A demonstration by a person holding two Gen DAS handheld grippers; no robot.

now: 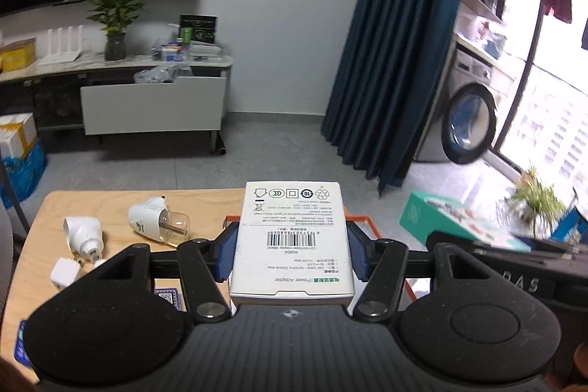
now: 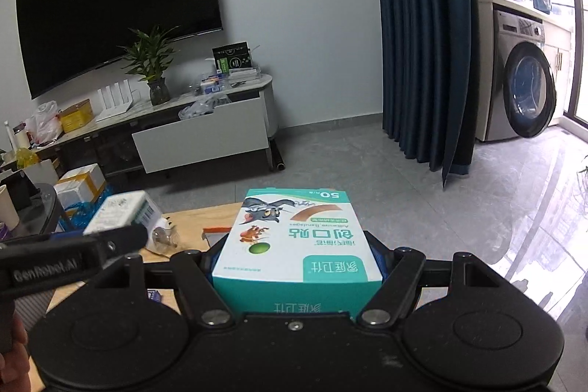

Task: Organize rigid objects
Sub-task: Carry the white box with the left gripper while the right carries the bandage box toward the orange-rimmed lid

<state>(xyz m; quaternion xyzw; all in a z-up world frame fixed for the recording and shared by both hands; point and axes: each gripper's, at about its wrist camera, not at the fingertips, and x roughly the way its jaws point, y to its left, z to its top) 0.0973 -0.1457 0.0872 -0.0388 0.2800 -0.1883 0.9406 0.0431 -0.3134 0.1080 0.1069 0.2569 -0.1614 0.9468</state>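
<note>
Our left gripper (image 1: 292, 250) clamps the white box (image 1: 292, 241) by its long sides; our right gripper (image 2: 297, 254) clamps the teal box (image 2: 297, 237) likewise, both lifted above the desk (image 1: 110, 208), probably for the orange-rimmed tray (image 1: 362, 219).

Left gripper: my black two-finger tool (image 1: 292, 254), tilted forward and downward, its blue pads (image 1: 225, 256) pressing both long sides of a white cardboard power-adapter box (image 1: 292, 237), held above the front edge of the tabletop.
Right gripper: my second black two-finger tool (image 2: 296, 259), also pitched downward, jaws set wider, clamped on a teal-and-white cardboard bandage box (image 2: 297, 237).
Relative pose: side by side and apart; each shows blurred at the other camera's edge.
Left hand: a sliver of it (image 2: 13, 355) shows at the right camera's lower left corner.
</note>
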